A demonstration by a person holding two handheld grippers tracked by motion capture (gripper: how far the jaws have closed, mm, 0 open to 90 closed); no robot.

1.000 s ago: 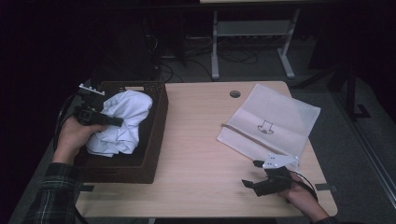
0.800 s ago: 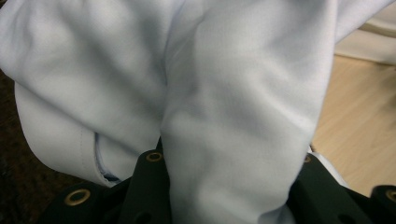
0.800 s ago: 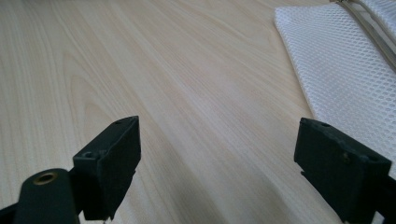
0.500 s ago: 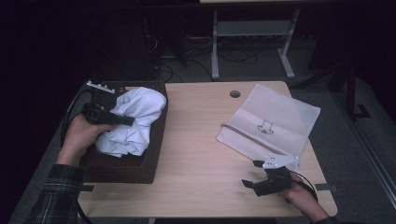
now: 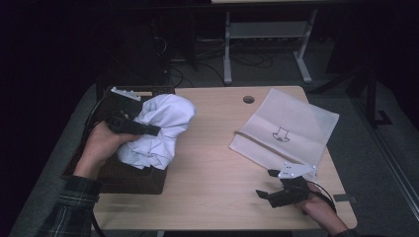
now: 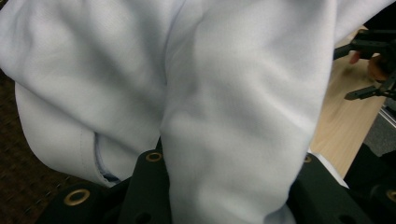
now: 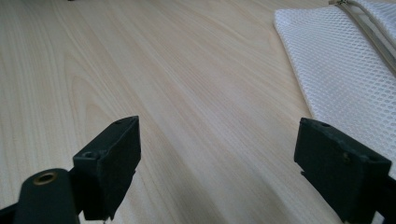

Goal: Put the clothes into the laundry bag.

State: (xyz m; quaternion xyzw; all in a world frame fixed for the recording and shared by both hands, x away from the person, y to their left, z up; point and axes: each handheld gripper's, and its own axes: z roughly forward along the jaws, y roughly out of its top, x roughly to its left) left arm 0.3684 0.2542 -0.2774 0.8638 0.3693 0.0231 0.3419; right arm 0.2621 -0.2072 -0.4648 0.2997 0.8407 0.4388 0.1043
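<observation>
High view: the left claw (image 5: 148, 129) grips a bunched white cloth (image 5: 160, 128), held above the right rim of a dark box (image 5: 126, 177) at the left end of the table (image 5: 207, 168); the cloth hangs partly over the box, partly over the bare wood; the left hand (image 5: 101, 148) comes in from the lower left in a plaid sleeve (image 5: 74, 207); a white mesh bag (image 5: 291, 131) lies flat at the right, well apart from the cloth; the right claw (image 5: 266, 185) rests low on the table near the front edge, just beside the bag's near corner, jaws wide.

Left gripper view: the cloth (image 6: 224, 93) runs up between the two black jaws, clamped there; the box's dark floor (image 6: 18, 177) shows at the left; the right claw (image 6: 369, 70) shows far off over the table (image 6: 345, 126).

Right gripper view: the jaws stand wide apart with nothing between them but table (image 7: 187, 93); the bag's mesh (image 7: 345, 70) lies at the right, reaching the right jaw.
</observation>
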